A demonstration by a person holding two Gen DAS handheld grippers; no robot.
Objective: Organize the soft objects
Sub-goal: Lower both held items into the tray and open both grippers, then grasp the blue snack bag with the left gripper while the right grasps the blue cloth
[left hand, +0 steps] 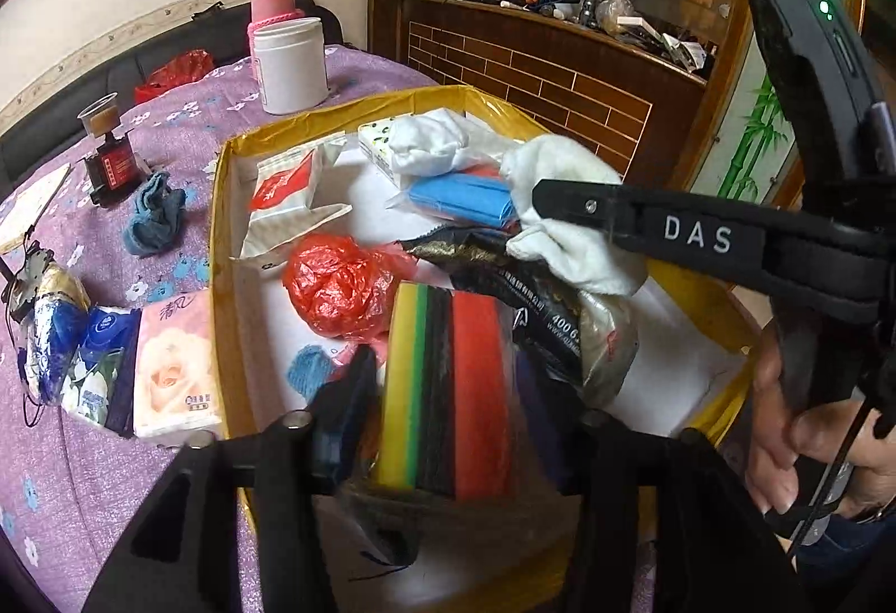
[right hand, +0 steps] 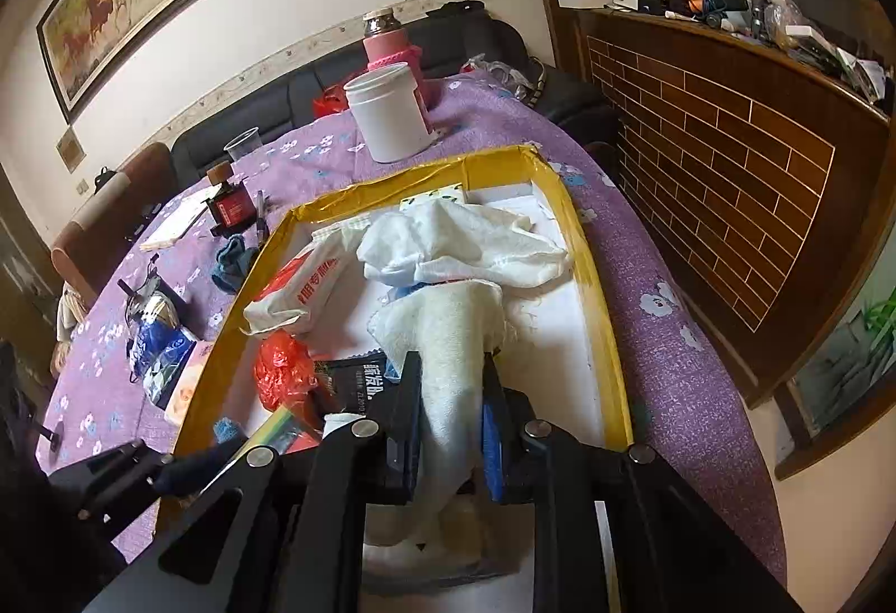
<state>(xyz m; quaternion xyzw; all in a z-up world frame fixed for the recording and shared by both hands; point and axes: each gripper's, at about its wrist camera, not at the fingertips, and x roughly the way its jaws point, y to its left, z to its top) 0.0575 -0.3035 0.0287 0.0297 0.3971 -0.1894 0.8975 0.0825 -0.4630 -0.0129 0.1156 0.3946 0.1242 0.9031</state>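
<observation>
Inside one box (right hand: 593, 277): two white cloths; right gripper (right hand: 448, 389) clamps one cloth (right hand: 448, 350); left gripper (left hand: 448, 389) parted

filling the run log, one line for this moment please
right hand-held gripper: shut on white towel | left hand-held gripper: open over sponge pack | box: part filled

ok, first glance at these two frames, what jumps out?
The yellow-rimmed box on the purple flowered tablecloth, crammed with soft clutter: a crumpled red plastic bag mid-box and a striped sponge pack at its near end, between the left claw's fingers. Next, the white towel pinched in the right claw, trailing over the box. A tall white jar stands behind the box.
</observation>
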